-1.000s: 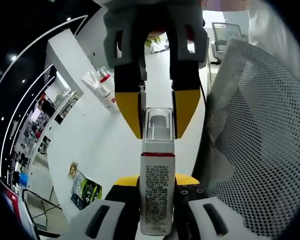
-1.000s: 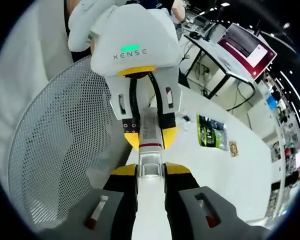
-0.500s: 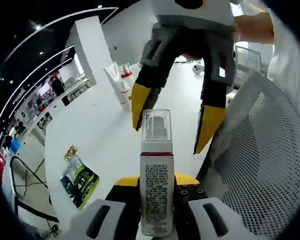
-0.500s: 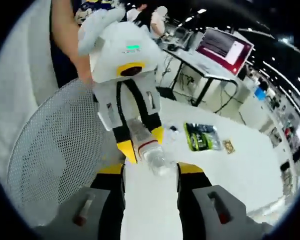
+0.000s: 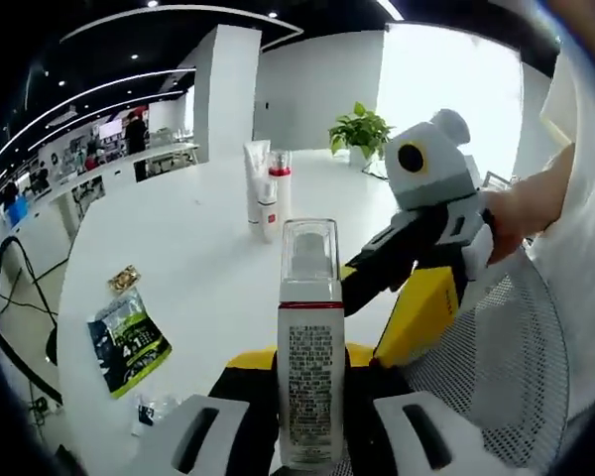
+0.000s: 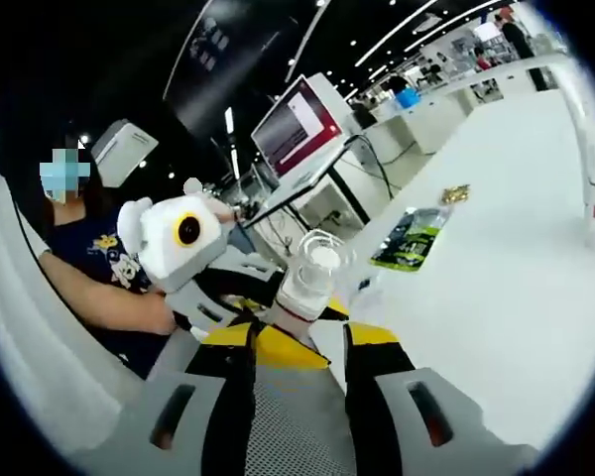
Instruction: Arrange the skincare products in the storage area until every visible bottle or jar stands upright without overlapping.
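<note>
A white desk [image 5: 198, 258] carries two tubes [image 5: 263, 193] standing together at its far side, and a green-and-black sachet [image 5: 127, 342] (a small gold packet [image 5: 123, 280] just beyond) near left.

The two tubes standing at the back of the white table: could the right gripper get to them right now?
Probably yes. The right gripper is open and empty, and bare white table lies between it and the two tubes. Only the pump bottle, held in the left gripper, stands nearby.

The left gripper [image 5: 312, 372] was clamped on a pump bottle [image 5: 311, 347]. The right gripper [image 5: 402, 297], jaws apart, hung just beside it, a hand [image 5: 511, 218] holding it.
</note>
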`<state>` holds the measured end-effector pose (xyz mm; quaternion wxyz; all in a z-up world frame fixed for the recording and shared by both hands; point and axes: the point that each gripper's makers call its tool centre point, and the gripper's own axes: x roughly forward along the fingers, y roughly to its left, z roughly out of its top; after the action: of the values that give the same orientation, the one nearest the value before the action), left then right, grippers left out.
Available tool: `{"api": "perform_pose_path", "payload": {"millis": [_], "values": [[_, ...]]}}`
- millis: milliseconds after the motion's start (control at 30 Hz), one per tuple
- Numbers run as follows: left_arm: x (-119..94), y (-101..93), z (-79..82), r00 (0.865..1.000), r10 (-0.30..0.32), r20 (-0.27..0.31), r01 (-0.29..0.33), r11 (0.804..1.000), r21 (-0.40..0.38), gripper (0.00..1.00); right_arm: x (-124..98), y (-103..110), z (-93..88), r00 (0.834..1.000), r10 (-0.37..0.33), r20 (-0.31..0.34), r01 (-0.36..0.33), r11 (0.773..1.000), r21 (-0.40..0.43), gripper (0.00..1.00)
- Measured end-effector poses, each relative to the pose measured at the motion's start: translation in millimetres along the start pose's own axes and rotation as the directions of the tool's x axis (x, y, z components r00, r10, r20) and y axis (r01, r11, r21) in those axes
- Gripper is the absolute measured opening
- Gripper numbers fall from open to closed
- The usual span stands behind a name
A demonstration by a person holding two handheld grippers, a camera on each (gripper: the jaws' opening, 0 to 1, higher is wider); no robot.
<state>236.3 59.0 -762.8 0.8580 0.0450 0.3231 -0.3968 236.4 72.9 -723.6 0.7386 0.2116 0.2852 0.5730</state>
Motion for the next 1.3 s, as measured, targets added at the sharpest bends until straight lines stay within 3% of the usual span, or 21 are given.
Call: {"api": "perform_pose_path", "payload": {"millis": [100,200,267,400,500,533,567,600,667,700,767,800,933,1000,1067,1167,1300], "values": [[1,-3.2,0.2,1.0,-0.017,0.005,0.017,1.0,-0.005,0.23,1,0,-3.6,1.0,0.009,-0.019,-0.009,1.0,0.014,0.21],[1,-3.1,-0.4,1.0,-0.016,0.002,0.016,1.0,-0.015,0.23,2,2,-3.2,1.0,-0.001,-0.013,0.001,1.0,0.004,0.21],[2,-5.6,-0.8,0.999,-0.033,-0.001,0.033,0.999,-0.034,0.23,1,2,-6.2,1.0,0.0,-0.024,0.001,0.997,0.075,0.2],[6,-13.1,1.7,0.999,-0.051,0.011,0.052,0.999,-0.012,0.23,-4,4,-5.8,0.999,-0.012,-0.032,0.011,1.0,-0.02,0.19],[9,-16.3,-0.7,0.999,-0.049,0.001,0.049,0.998,0.03,0.24,-5,3,-8.6,0.996,-0.045,-0.076,0.038,0.995,-0.087,0.19],[9,-16.8,-1.2,0.999,-0.048,-0.001,0.048,0.998,0.04,0.24,-5,2,-8.9,0.995,-0.059,-0.084,0.049,0.992,-0.116,0.19],[11,-15.1,-4.3,0.999,-0.04,-0.017,0.04,0.998,0.047,0.24,-7,-1,-9.9,0.987,-0.107,-0.12,0.079,0.973,-0.219,0.19],[11,-13.6,-7.6,0.999,-0.035,-0.036,0.036,0.998,0.042,0.23,-7,-3,-9.4,0.982,-0.136,-0.131,0.099,0.962,-0.255,0.18],[10,-7.1,-7.1,0.999,-0.004,-0.035,0.006,0.998,0.062,0.26,-10,-4,-12.9,0.967,-0.167,-0.194,0.11,0.954,-0.278,0.16],[9,-9.3,-5.3,0.999,-0.022,-0.026,0.023,0.999,0.037,0.26,-8,-4,-2.9,0.976,-0.158,-0.151,0.107,0.948,-0.298,0.16],[8,-9.4,-2.2,1.0,-0.026,-0.012,0.026,0.999,0.036,0.25,-7,-2,-3.3,0.969,-0.166,-0.183,0.105,0.947,-0.303,0.16],[8,-8.4,-2.1,1.0,-0.024,-0.012,0.025,0.999,0.036,0.25,-5,0,-4.2,0.97,-0.153,-0.189,0.084,0.939,-0.333,0.16],[3,-8.4,0.0,0.998,-0.06,-0.003,0.06,0.998,0.001,0.23,2,4,-2.2,0.98,-0.1,-0.171,0.043,0.951,-0.308,0.19],[0,-10.9,6.8,0.996,-0.085,0.033,0.086,0.996,-0.024,0.23,5,9,3.3,0.991,-0.045,-0.125,0.009,0.961,-0.277,0.2],[-3,-15.8,8.5,0.993,-0.108,0.04,0.109,0.994,-0.024,0.23,4,12,2.6,0.992,0.004,-0.128,-0.034,0.972,-0.231,0.22],[-4,-26.3,9.9,0.986,-0.161,0.043,0.162,0.987,-0.02,0.23,0,20,3.1,0.989,0.049,-0.14,-0.089,0.951,-0.296,0.24],[-5,-36.7,6.6,0.975,-0.221,0.025,0.221,0.975,-0.016,0.23,-4,26,-1.8,0.98,0.083,-0.179,-0.137,0.939,-0.316,0.21]]}}
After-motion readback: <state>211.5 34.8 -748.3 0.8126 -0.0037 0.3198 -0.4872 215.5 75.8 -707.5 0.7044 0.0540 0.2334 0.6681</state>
